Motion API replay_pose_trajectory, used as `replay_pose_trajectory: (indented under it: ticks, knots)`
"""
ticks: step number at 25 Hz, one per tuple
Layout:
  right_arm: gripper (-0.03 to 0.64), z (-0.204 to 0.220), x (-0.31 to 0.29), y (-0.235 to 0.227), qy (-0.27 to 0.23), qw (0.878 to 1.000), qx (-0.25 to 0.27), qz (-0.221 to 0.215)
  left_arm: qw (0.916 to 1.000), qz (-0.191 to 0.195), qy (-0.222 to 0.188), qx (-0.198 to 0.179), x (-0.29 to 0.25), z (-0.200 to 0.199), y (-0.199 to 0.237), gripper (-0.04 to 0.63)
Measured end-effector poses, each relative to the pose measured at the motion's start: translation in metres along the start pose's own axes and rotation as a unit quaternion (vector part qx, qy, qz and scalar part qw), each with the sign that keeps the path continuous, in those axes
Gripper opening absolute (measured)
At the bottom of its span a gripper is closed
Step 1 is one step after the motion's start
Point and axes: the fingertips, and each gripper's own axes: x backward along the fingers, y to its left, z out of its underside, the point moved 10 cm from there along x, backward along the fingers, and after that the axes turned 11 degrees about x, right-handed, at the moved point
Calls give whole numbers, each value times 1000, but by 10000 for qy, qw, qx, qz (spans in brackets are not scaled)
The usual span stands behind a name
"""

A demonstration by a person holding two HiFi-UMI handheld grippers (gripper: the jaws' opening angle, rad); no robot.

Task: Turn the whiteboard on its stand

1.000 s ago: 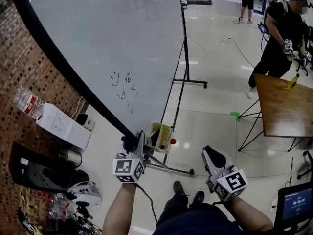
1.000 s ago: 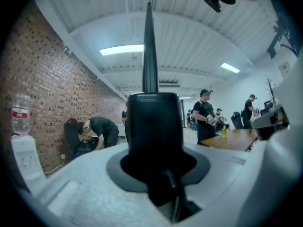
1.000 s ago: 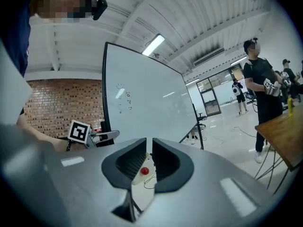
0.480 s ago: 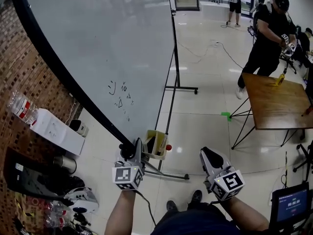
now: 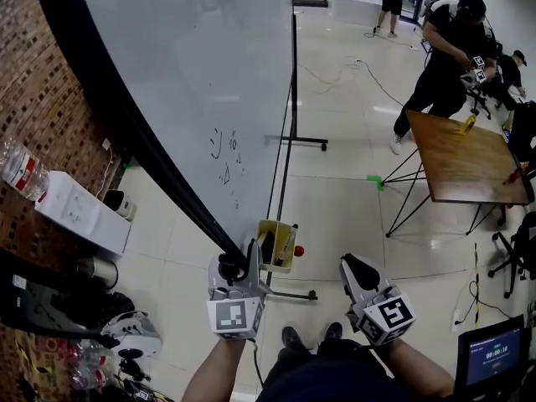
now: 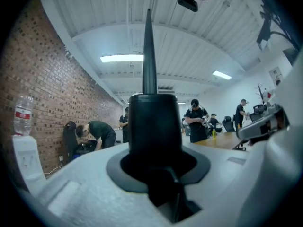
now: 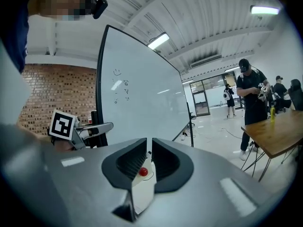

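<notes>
Step in hand: turning. The left gripper (image 5: 231, 266) is clamped on the lower corner of the frame (image 5: 144, 145) of the whiteboard (image 5: 193, 65), which sits tilted on its stand (image 5: 289, 153). The right gripper (image 5: 356, 268) is empty, jaws nearly together. Next: swing the corner round, grip firm.

whiteboard (image 5: 193, 82): pale grey-white face, black frame, a few dark scribbles; left to centre.
brick wall (image 5: 42, 99): red-brown bricks, pale mortar; far left.
floor (image 5: 335, 208): glossy cream tiles; green mark (image 5: 374, 180) right of centre.
table (image 5: 461, 162): brown wood, black legs; right.
container (image 5: 278, 245): yellow; near. Small ball (image 5: 299, 250) just right of it: red.
water bottle (image 5: 21, 172): clear, red label; left.
left gripper (image 5: 230, 268), right gripper (image 5: 358, 268): grey bodies, black tips, black-and-white square markers.
</notes>
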Motion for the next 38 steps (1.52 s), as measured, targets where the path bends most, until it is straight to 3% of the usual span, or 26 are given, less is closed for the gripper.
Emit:
replay_pose_trajectory:
  ticks: [5, 12, 20, 24, 32, 38]
  knots:
    - [40, 0, 13, 4, -134, 9999, -64, -80, 9998, -165, 2, 121, 20, -4, -4, 126]
    - [40, 11, 57, 2, -282, 9988, -309, -245, 10000, -38, -6, 52, 48, 4, 9, 124]
    - [35, 43, 108, -3, -15, 9982, -499, -329, 9999, -124, -33, 62, 92, 4, 10, 123]
    - [34, 36, 113, 1, -159, 9984, -409, -370, 9998, -166, -45, 61, 111, 11, 4, 123]
    - [34, 23, 140, 43, -182, 9992, -121, -328, 9997, -96, -217, 74, 153, 14, -34, 123]
    - [34, 24, 160, 94, 121, 9989, 67, -442, 9993, -29, -335, 145, 188, 7, -45, 123]
